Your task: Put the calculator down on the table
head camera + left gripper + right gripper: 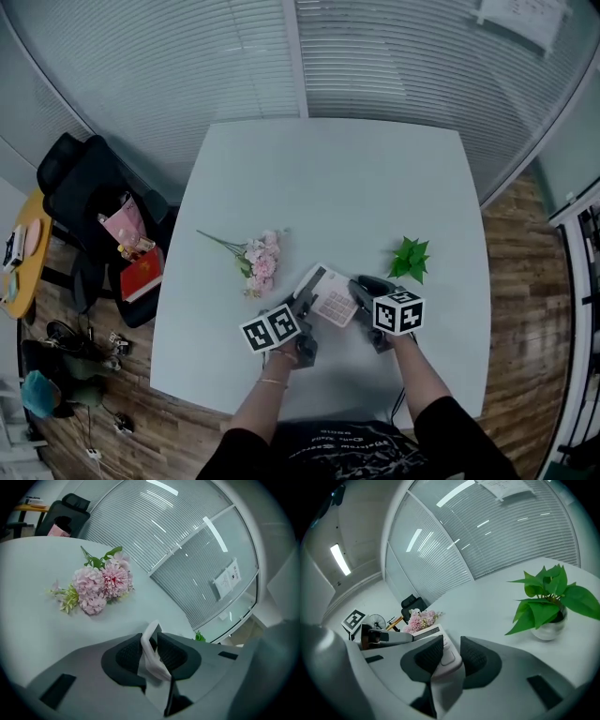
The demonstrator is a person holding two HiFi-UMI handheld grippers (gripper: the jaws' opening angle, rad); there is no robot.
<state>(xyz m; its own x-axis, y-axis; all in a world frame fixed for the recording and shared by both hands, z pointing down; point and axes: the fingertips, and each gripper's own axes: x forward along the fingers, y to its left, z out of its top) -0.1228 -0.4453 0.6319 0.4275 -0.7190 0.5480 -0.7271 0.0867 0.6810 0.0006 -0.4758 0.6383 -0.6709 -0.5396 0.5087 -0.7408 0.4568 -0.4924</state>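
The calculator (330,298) is sitting in the lower centre of the head view, over the desk (328,178), caught at both ends. The left gripper (305,305) is clamping its left edge, and the right gripper (361,289) is clamping its right edge. Flowers (261,262) are lying just left of it, and a plant (410,258) is standing to its upper right.
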